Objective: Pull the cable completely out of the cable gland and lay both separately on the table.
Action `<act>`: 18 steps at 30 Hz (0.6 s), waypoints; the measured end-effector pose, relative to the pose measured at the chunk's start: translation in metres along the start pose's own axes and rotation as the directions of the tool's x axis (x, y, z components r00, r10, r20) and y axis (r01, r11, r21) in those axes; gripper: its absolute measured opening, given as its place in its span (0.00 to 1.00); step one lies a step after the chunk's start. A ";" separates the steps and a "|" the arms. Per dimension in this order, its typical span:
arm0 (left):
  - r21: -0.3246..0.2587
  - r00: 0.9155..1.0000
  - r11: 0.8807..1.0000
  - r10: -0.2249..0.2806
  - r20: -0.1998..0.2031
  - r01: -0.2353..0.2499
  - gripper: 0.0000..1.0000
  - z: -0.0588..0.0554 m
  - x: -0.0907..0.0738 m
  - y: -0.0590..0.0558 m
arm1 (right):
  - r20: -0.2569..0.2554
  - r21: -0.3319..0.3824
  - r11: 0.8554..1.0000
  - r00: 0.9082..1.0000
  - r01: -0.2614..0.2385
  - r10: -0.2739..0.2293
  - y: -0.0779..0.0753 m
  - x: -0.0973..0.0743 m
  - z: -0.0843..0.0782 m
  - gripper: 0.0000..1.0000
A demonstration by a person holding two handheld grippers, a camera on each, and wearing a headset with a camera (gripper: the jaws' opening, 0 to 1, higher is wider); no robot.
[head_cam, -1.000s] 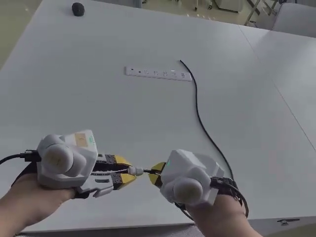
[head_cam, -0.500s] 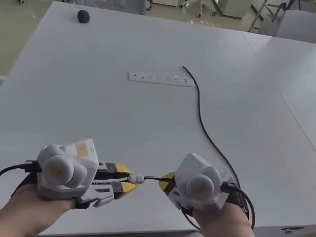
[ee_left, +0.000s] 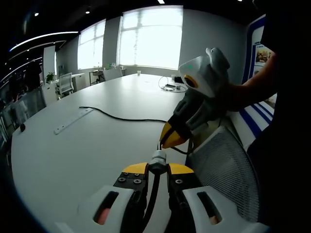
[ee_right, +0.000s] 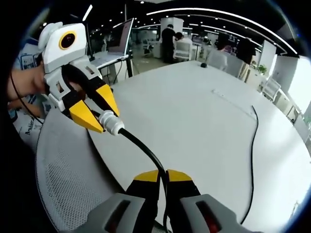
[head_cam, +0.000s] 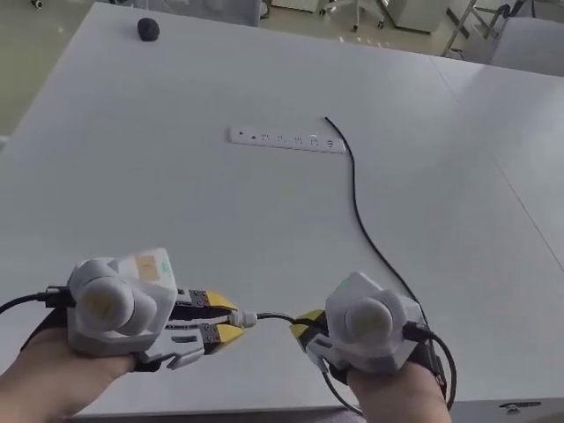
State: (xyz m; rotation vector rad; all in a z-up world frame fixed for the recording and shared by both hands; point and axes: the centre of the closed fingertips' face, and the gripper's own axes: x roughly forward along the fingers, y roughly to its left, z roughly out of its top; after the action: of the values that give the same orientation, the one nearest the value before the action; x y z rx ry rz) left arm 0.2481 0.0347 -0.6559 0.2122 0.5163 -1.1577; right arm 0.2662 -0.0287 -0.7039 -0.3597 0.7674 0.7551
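Observation:
Near the table's front edge, my left gripper is shut on a pale grey cable gland, whose round nut pokes out between the yellow fingertips. A black cable runs out of the gland to my right gripper, which is shut on it. In the right gripper view the cable curves from the gland down into the shut right gripper. A short stretch of cable spans the gap between the two grippers, both held just above the table.
A white power strip lies mid-table with its black cord trailing toward the front right edge. A small dark object sits at the far left corner. A mesh chair back is below the table edge.
My right gripper has drawn away to the right, so more black cable now shows between it and the gland. The left gripper has held its place with the gland.

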 end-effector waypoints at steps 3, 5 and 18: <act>-0.006 1.000 1.000 0.005 0.005 -0.005 0.15 0.000 0.000 0.000 | -0.002 0.002 1.000 1.000 -0.009 0.009 0.000 0.000 0.000 0.00; -0.010 1.000 1.000 0.008 0.003 -0.008 0.15 -0.002 0.000 0.000 | -0.004 0.004 1.000 1.000 -0.016 0.016 0.001 0.001 -0.001 0.00; -0.013 1.000 1.000 0.003 0.005 -0.003 0.15 -0.002 0.000 0.005 | 0.023 -0.124 0.991 0.998 -0.056 0.059 0.013 -0.002 0.007 0.05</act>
State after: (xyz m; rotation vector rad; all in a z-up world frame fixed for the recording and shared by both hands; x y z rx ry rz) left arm 0.2520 0.0375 -0.6578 0.1990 0.5184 -1.1517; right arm 0.2596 -0.0171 -0.6985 -0.4392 0.7100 0.8626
